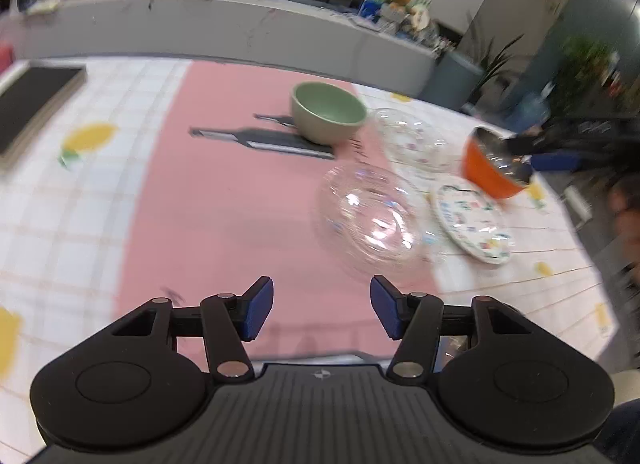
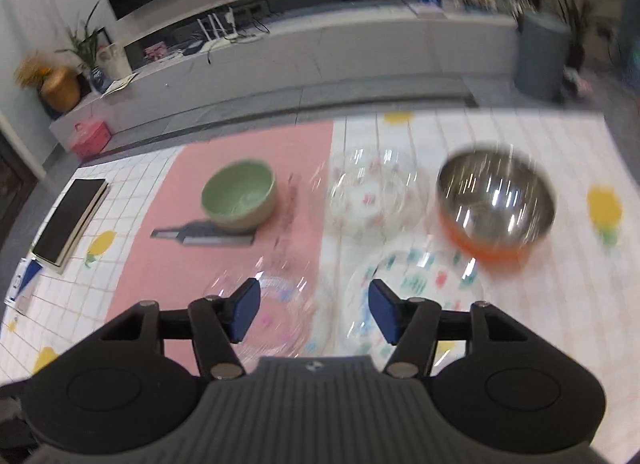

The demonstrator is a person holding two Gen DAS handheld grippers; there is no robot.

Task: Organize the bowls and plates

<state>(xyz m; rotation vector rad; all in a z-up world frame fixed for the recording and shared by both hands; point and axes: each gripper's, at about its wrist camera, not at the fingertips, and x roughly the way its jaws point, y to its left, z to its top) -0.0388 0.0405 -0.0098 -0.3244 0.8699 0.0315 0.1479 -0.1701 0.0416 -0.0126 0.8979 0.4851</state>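
Left gripper (image 1: pixel 322 306): my jaws stand apart, empty.
Right gripper (image 2: pixel 314 310): same.
Clear glass bowl (image 1: pixel 370 218): on the pink mat, just ahead; slippery, fragile, so I'd pinch its rim.
Steel-lined orange bowl (image 2: pixel 496 206): farther right; stiff, light.

We see the ceramic bowl (image 2: pixel 239 200) standing on the mat (image 2: pixel 168 256), with a book (image 2: pixel 68 220) well to its left. Right of it sit two glass bowls (image 2: pixel 370 192), a plate (image 2: pixel 416 284) and the steel bowl (image 2: pixel 496 204) farthest right.
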